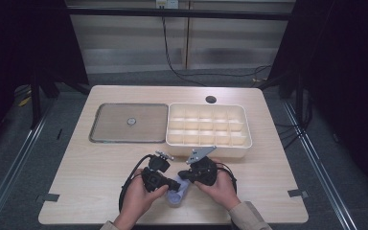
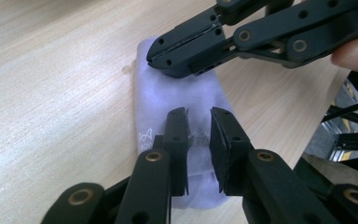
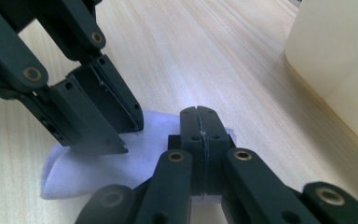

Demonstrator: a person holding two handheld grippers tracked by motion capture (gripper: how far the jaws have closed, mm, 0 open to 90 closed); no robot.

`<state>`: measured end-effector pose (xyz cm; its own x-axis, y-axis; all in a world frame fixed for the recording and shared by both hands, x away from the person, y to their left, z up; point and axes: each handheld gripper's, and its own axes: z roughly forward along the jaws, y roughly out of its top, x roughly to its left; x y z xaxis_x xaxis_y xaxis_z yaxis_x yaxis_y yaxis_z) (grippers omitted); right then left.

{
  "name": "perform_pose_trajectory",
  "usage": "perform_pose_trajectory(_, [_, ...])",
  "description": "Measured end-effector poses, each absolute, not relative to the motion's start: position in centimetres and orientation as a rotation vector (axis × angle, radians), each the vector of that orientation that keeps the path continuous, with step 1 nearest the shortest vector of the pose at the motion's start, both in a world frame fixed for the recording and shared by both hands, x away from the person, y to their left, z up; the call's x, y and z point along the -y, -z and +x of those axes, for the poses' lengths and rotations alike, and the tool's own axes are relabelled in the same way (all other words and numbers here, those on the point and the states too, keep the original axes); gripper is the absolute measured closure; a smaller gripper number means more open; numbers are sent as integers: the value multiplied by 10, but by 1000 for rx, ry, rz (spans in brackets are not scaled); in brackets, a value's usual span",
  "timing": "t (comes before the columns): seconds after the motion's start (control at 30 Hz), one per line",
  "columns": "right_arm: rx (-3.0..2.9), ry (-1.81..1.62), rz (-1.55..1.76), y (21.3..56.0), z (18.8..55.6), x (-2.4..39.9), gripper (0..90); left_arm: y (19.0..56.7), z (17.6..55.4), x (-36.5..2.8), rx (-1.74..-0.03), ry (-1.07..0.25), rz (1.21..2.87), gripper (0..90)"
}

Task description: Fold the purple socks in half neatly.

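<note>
High view: pale wooden table (image 1: 100,163), dark room.

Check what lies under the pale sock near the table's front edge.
Bare wooden table shows around the sock. Whatever lies beneath stays covered; the right tongs and left tongs sit over it.

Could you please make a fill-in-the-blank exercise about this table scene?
1. Both hand-held grippers work on a pale lilac ____ lying on the wooden table.
2. The jaws of the right hand-held gripper are ____.
3. The cream compartment box stands to the ____ of the metal tray in the high view.
4. The left hand-held gripper has a ____ gap between its jaws.

Missing words: sock; shut; right; narrow
</note>
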<state>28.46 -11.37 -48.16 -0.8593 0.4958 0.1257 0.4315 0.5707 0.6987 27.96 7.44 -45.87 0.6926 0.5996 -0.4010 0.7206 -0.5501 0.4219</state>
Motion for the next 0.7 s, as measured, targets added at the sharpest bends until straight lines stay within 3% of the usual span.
perform_pose_trajectory(0.7, [-2698, -1195, 807, 487, 284, 112, 900, 464, 268, -69, -1001, 183, 2370, 783])
